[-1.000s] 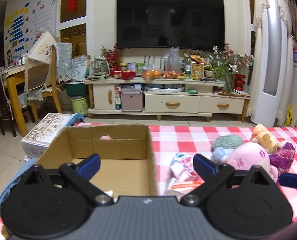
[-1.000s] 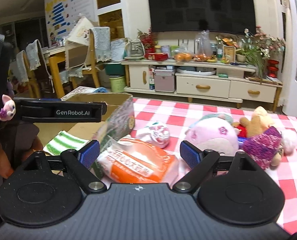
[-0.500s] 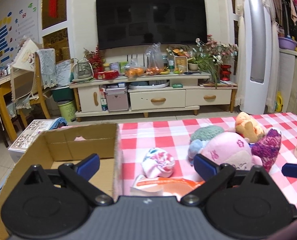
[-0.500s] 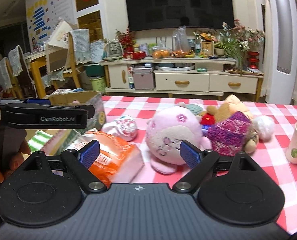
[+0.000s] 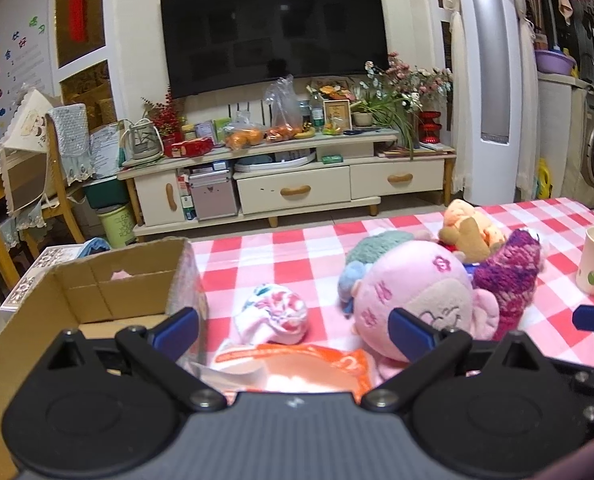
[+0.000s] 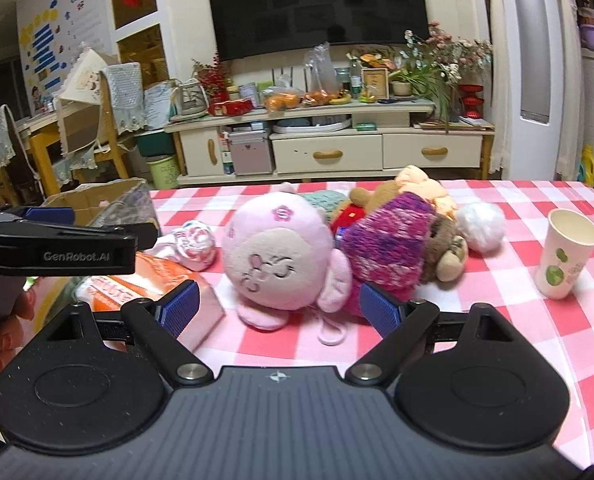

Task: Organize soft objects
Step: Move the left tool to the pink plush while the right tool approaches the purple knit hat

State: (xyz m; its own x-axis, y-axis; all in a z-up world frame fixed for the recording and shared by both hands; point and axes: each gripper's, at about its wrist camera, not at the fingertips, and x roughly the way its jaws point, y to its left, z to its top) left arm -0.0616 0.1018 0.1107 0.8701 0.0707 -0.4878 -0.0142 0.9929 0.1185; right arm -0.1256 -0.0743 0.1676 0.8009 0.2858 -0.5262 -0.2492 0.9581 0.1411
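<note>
Both views have swung right off the box [image 5: 97, 296] at near left, so the plush pile's centred now. Right gripper [image 6: 277, 304] is spread wide, lined up on the pink plush [image 6: 277, 252]. Left gripper [image 5: 293, 332], also spread, hovers over the orange pack [image 5: 297, 368]; guessing the plush gets boxed next.

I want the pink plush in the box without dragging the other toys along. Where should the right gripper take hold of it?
Probably across the pink plush's round head, coming in from the near side, where the open right gripper already faces it. Its face lies toward the gripper with bare checked tablecloth in front, while the purple knit toy presses against its right side, so a side approach would likely catch that.
</note>
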